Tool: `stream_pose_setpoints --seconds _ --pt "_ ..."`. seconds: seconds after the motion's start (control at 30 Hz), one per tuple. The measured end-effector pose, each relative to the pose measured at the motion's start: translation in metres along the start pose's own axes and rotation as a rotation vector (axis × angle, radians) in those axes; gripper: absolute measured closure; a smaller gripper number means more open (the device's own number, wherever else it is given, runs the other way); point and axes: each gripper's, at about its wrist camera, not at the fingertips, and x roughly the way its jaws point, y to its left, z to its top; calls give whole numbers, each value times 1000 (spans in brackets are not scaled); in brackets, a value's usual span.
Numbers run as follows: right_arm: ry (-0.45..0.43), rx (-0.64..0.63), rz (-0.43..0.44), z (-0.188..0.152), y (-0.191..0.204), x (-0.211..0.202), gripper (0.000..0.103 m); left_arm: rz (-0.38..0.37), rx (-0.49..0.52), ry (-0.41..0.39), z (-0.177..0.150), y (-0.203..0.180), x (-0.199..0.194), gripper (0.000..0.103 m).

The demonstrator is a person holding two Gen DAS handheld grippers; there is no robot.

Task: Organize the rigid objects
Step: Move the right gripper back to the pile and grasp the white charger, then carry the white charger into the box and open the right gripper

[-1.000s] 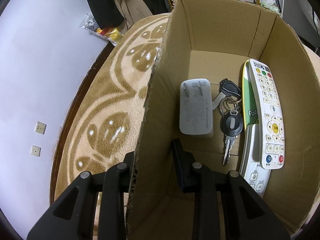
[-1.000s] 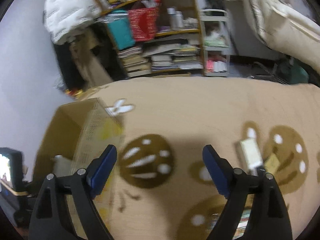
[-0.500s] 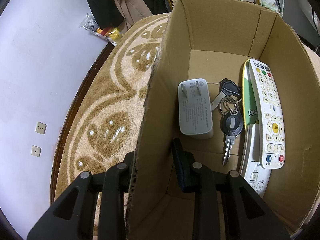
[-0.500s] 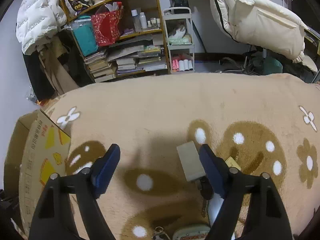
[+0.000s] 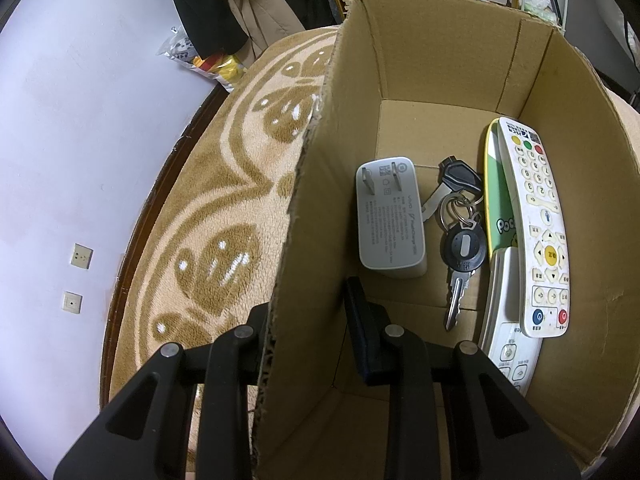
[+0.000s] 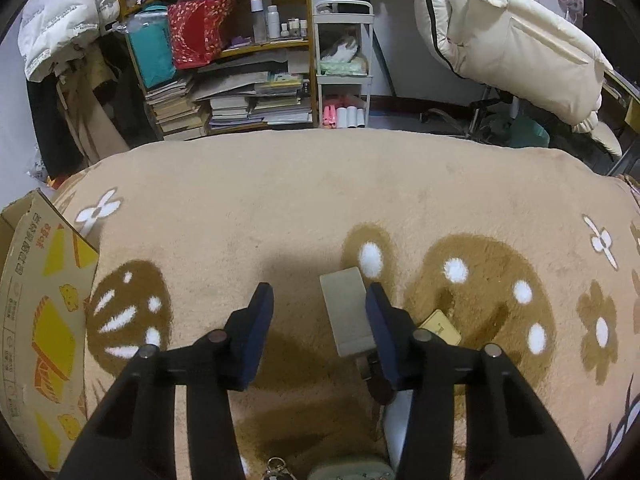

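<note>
Straddling the near left wall of the cardboard box (image 5: 452, 60) with the left gripper (image 5: 308, 320): one finger outside against the wall, the other inside, clamping the cardboard between them. Lying on the box floor just past the inner finger, a grey wall charger (image 5: 390, 216), prongs pointing away. Resting beside the charger, toward the box's right wall, a bunch of keys (image 5: 460, 236) with a round black fob. Leaning along the box's right wall, a white remote control (image 5: 538, 224) stacked over a second white remote (image 5: 508, 344) and a green-edged flat item (image 5: 494, 200) of unclear kind. Spreading out left of the box, a tan patterned blanket (image 5: 224, 216).

Hovering to the right of the box (image 6: 36, 320) over the blanket (image 6: 320, 188), the right gripper (image 6: 320, 320), fingers spread apart and holding nothing. Lying just inside the right finger, nearly touching it, a beige rectangular block (image 6: 346, 312). Peeking out beyond that finger, farther from the box, a small yellow card (image 6: 440, 326). Standing past the blanket's far edge, a cluttered bookshelf (image 6: 240, 80).
</note>
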Motion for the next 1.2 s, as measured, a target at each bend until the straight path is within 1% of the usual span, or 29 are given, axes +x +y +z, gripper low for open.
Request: stream_pose_setpoints --seconds 0.1,0.23,0.3,0.33,0.37,0.47,0.57,0.67,0.93,1.03,1.2 --pt "-3 7 -3 2 -2 0 53 -1 -1 1 0 1 0 76" --pt "15 26 -10 0 -8 5 53 1 1 0 0 1 0 76" --pt "20 32 -9 -1 -11 7 62 0 0 1 0 1 0 76" --pt "26 33 -11 -2 -12 7 71 -1 0 1 0 1 0 76" --pt "29 33 -17 -2 -13 8 75 -1 -1 1 0 1 0 76" --pt "20 30 -4 -4 -13 8 77 2 1 1 1 0 0 76" --pt "5 26 -19 -5 -12 5 77 1 2 1 1 0 0 76" --pt "-32 32 -23 -2 -8 -4 78 0 0 2 1 0 0 76" --pt "-83 48 67 10 8 -28 78 1 2 1 1 0 0 76" --pt "-93 30 88 13 19 -34 78 -1 0 1 1 0 0 76" --pt "-106 -9 149 15 43 -40 78 1 3 0 0 0 0 76"
